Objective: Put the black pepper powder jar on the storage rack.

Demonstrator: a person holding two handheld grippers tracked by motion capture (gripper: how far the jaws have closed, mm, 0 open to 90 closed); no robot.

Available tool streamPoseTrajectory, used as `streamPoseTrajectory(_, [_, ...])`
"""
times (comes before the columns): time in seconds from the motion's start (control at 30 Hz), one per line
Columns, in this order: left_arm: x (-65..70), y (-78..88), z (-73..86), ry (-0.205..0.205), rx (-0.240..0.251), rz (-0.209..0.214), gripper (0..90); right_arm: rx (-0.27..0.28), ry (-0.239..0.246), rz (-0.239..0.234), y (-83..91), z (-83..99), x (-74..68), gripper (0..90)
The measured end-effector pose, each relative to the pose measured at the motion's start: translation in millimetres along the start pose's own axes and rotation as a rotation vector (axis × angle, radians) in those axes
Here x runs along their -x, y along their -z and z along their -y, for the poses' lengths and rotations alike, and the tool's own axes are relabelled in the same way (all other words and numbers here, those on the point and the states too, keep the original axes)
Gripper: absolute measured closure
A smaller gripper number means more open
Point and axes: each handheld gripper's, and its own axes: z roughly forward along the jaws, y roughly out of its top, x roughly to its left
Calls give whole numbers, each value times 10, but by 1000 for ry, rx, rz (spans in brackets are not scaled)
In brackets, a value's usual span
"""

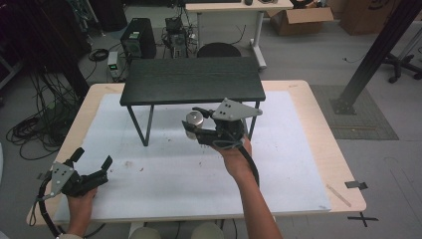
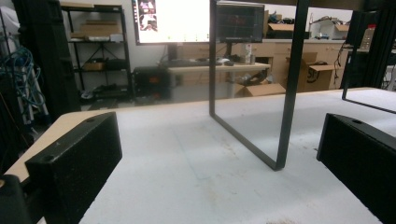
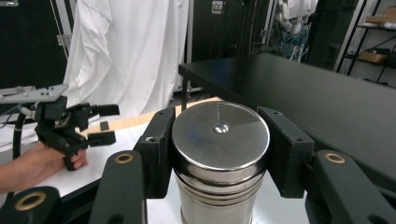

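Light wooden tabletop [image 1: 318, 134] with rounded corners, covered by a white rectangular sheet [image 1: 174, 179]. A small black metal-legged bench [image 1: 191, 79] stands on the sheet's far half.

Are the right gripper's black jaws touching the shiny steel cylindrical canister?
Touching. In the right gripper view, the right gripper has both jaw pads pressed flush against opposite sides of the shiny steel cylindrical canister, just under its lid, with no gap visible.

Steel canister [image 3: 219, 158] base cut off by bottom edge in right gripper view. In high view, canister [image 1: 195, 118] partly hidden behind right hand-held gripper [image 1: 196, 130]; contents perhaps unreadable.
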Motion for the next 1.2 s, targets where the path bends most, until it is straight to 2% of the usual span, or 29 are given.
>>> streamPoseTrajectory(0.73, [2, -3, -1, 0, -2, -1, 3, 10, 42, -21, -54, -494, 113, 489])
streamPoseTrajectory(1.0, [0, -2, -1, 0, -3, -1, 3, 18, 46, -16, -122, -703, 210, 489])
streamPoseTrajectory(1.2, [1, -3, -1, 0, -3, -1, 3, 20, 49, -4, -171, -792, 294, 490])
